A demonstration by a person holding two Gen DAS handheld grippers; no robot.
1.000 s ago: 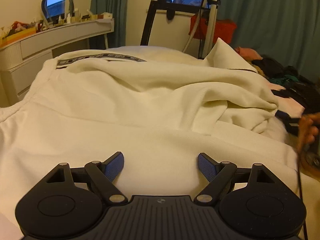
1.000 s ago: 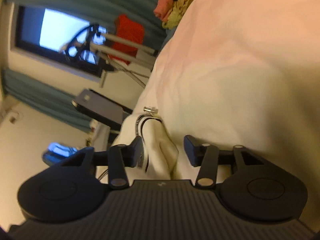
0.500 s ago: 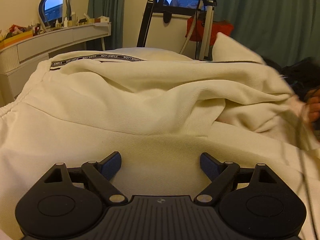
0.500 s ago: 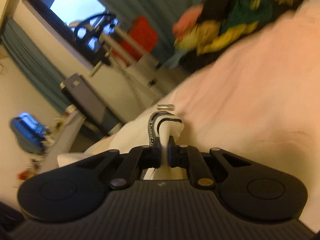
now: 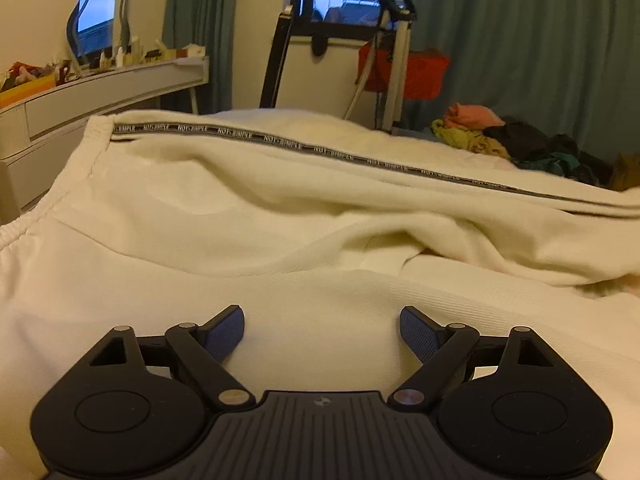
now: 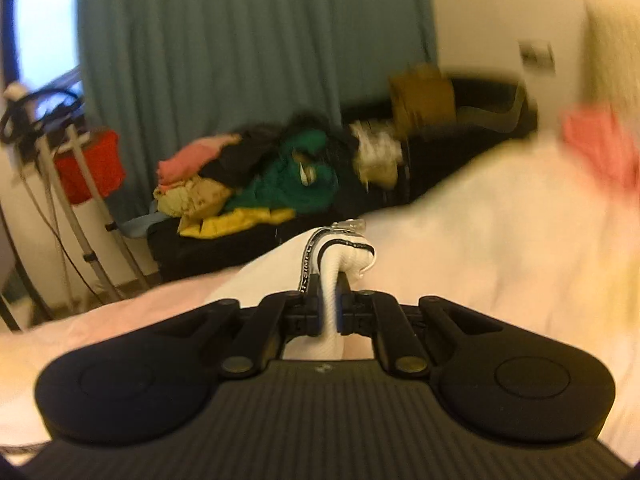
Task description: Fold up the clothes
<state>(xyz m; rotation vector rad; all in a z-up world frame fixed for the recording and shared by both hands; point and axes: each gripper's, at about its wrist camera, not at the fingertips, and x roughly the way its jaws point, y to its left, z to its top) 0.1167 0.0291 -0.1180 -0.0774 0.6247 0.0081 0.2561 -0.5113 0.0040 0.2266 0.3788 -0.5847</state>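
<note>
A cream-white garment (image 5: 248,216) with a black lettered stripe (image 5: 304,146) lies spread over the bed and fills most of the left wrist view. My left gripper (image 5: 322,330) hovers low over its near part, jaws wide open, nothing between the blue pads. In the right wrist view my right gripper (image 6: 329,304) is shut on a bunched end of the same white garment (image 6: 340,264), which sticks up between the fingers with its stripe and a small clear tag showing. That end is lifted off the pale bed cover (image 6: 480,240).
A heap of coloured clothes (image 6: 256,176) lies on a dark surface beyond the bed, also visible as a clothes heap (image 5: 516,144) at the right. A white dresser (image 5: 80,100) with a mirror stands at the left. A stand with a red bag (image 5: 408,72) is by the window and green curtains.
The right gripper closed on the garment's striped end, then rose and rolled upright. In the left view the striped edge got drawn out to the right into a long line. The left gripper stayed put.
</note>
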